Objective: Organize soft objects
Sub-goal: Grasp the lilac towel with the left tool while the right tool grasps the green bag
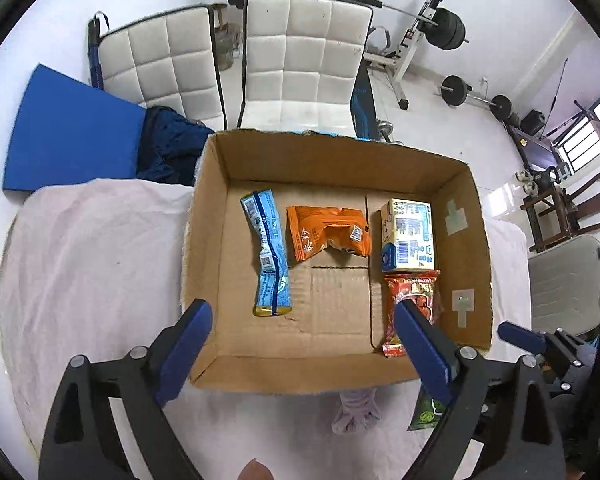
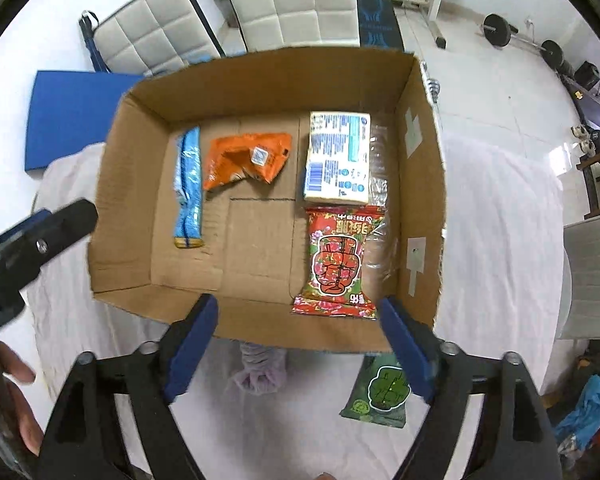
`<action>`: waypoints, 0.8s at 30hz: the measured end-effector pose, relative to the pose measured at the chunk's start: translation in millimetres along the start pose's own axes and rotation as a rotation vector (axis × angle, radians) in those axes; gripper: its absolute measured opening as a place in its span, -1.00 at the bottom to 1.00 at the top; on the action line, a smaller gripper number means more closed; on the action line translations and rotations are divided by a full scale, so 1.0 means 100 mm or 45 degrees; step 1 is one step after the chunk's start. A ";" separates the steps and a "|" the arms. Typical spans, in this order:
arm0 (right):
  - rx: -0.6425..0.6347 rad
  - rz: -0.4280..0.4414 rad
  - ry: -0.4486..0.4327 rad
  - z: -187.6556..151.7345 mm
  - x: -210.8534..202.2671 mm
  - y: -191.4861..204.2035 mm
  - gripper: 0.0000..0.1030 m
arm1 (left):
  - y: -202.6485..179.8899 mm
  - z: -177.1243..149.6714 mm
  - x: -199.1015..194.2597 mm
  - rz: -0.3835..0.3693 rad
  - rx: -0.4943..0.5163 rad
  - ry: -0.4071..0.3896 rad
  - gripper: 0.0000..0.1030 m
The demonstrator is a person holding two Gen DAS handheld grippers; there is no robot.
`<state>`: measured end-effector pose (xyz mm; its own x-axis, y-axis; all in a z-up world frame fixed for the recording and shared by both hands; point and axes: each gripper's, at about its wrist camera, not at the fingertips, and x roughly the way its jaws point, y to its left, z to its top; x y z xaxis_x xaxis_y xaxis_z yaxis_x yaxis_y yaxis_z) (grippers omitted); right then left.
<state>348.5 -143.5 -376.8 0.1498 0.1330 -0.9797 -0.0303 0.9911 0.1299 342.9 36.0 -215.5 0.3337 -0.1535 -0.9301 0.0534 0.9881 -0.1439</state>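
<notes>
Left gripper (image 1: 303, 318): jaws spread wide, nothing between the blue fingers (image 1: 188, 338), both angled forward and down from the black frame. Right gripper (image 2: 298, 320): likewise spread wide and bare, blue fingers (image 2: 404, 346) splayed out ahead of its camera; its fingertip and black body also show at the far right of the left wrist view. Off the right gripper's left side, the left gripper's black body, with the person's left hand (image 2: 18, 396) wrapped around the handle behind it.
</notes>
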 end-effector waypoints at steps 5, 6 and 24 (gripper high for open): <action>-0.010 -0.017 -0.082 -0.14 -0.29 0.04 0.86 | -0.02 -0.12 -0.25 0.023 0.010 -0.081 0.84; -0.008 -0.018 -0.097 -0.17 -0.34 0.05 0.90 | -0.04 -0.15 -0.30 0.028 0.014 -0.095 0.84; 0.121 0.068 -0.223 -0.70 -0.63 -0.30 1.00 | -0.24 -0.69 -0.34 0.097 0.074 -0.121 1.00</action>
<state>271.3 -182.0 -329.7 0.3204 0.1770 -0.9306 0.0492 0.9780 0.2029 265.0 17.7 -203.7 0.4267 -0.0799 -0.9009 0.0782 0.9956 -0.0513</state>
